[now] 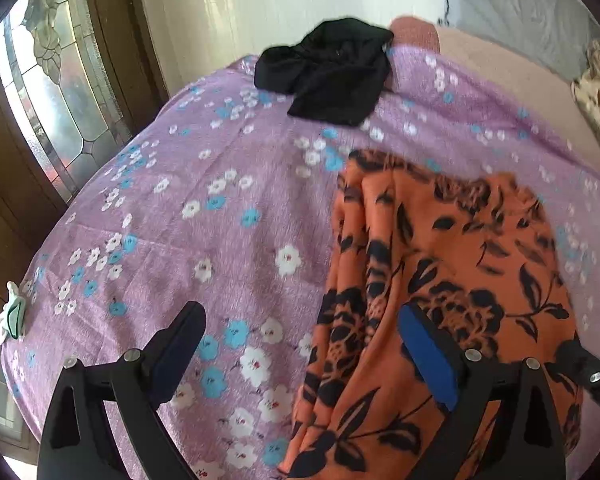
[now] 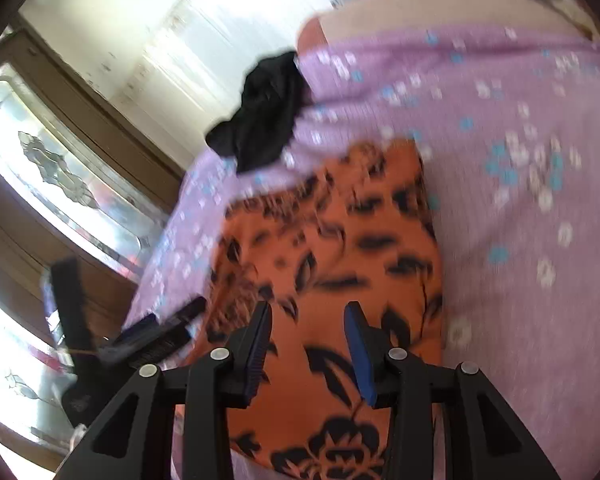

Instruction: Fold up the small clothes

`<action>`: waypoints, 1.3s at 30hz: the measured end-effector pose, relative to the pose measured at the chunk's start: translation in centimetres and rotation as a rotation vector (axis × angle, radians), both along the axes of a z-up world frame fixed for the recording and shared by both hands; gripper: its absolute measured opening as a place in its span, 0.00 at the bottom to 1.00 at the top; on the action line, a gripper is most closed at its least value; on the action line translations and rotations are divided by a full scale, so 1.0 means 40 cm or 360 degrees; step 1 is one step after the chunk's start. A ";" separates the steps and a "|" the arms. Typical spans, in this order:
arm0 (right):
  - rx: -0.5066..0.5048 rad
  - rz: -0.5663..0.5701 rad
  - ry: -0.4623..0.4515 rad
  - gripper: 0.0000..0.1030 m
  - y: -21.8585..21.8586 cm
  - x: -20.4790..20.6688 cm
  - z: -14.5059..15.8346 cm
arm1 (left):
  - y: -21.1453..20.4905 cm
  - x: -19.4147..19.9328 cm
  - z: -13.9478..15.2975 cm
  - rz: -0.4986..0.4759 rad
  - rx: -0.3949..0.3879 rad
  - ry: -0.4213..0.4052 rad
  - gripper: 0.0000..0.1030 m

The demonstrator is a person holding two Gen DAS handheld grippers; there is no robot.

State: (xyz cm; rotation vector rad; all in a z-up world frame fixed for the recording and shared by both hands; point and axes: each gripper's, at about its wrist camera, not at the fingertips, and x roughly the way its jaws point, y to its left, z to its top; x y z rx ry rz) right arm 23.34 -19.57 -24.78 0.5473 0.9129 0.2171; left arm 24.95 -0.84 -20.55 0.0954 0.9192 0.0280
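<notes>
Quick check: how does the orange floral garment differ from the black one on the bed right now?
The orange garment has a black flower-and-leaf print; the black garment is plain.
The orange one lies spread fairly flat with gathered folds along one side; the black one is bunched in a heap.
The orange one lies right under both open grippers, left and right; the black one sits at the far edge.
Both rest on the purple floral bedsheet, neither gripped.

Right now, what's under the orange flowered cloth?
The orange flowered cloth lies on the purple flowered sheet, which shows on all sides of it. Whatever is directly beneath its folds is covered. The black garment lies apart, farther back.
</notes>
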 end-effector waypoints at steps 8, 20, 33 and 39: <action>0.0054 -0.0024 0.0024 0.42 -0.020 -0.055 0.017 | 0.003 -0.009 -0.011 -0.0010 -0.0010 0.0022 0.95; 0.0007 -0.0127 -0.0172 0.60 -0.096 -0.150 0.139 | 0.006 -0.089 0.112 -0.0126 -0.0073 -0.0215 0.95; -0.0190 -0.0184 -0.0390 0.61 -0.100 -0.239 0.231 | -0.016 -0.208 0.239 -0.0178 0.0009 -0.0421 0.95; -0.0305 -0.0232 -0.0528 0.65 -0.083 -0.326 0.277 | -0.005 -0.294 0.273 -0.0104 -0.0059 -0.0445 0.95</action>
